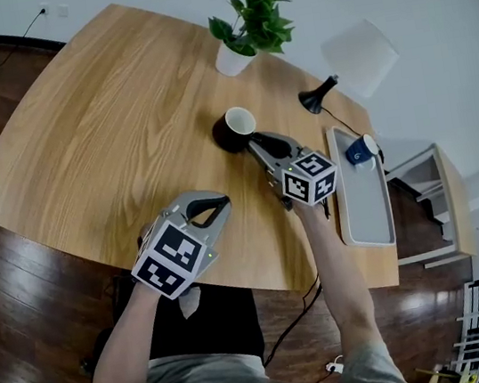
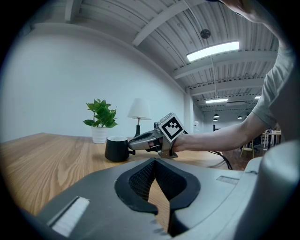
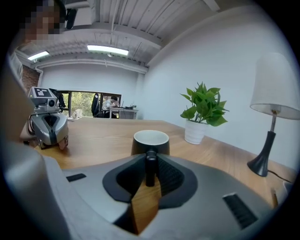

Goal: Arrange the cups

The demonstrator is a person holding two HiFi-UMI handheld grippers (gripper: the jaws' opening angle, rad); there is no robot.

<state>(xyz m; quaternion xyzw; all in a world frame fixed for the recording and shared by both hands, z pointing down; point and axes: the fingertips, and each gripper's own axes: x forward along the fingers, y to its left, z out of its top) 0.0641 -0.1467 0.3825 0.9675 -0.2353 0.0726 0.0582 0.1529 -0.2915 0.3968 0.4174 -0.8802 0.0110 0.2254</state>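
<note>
A black cup with a white inside (image 1: 239, 124) stands upright on the wooden table (image 1: 103, 126), in front of the plant. My right gripper (image 1: 256, 145) is shut on the cup's handle (image 3: 150, 165), which stands upright between the pads in the right gripper view, with the cup (image 3: 150, 142) just beyond. A blue cup (image 1: 360, 151) lies at the far end of the grey tray (image 1: 365, 216) on the right. My left gripper (image 1: 221, 202) rests low near the table's front edge, jaws together with nothing in them (image 2: 155, 164), well short of the black cup (image 2: 116, 148).
A potted plant (image 1: 251, 26) in a white pot stands at the back of the table. A lamp with a white shade (image 1: 360, 54) and black base (image 1: 318, 98) stands to its right, near the tray. A cable hangs off the table's front edge.
</note>
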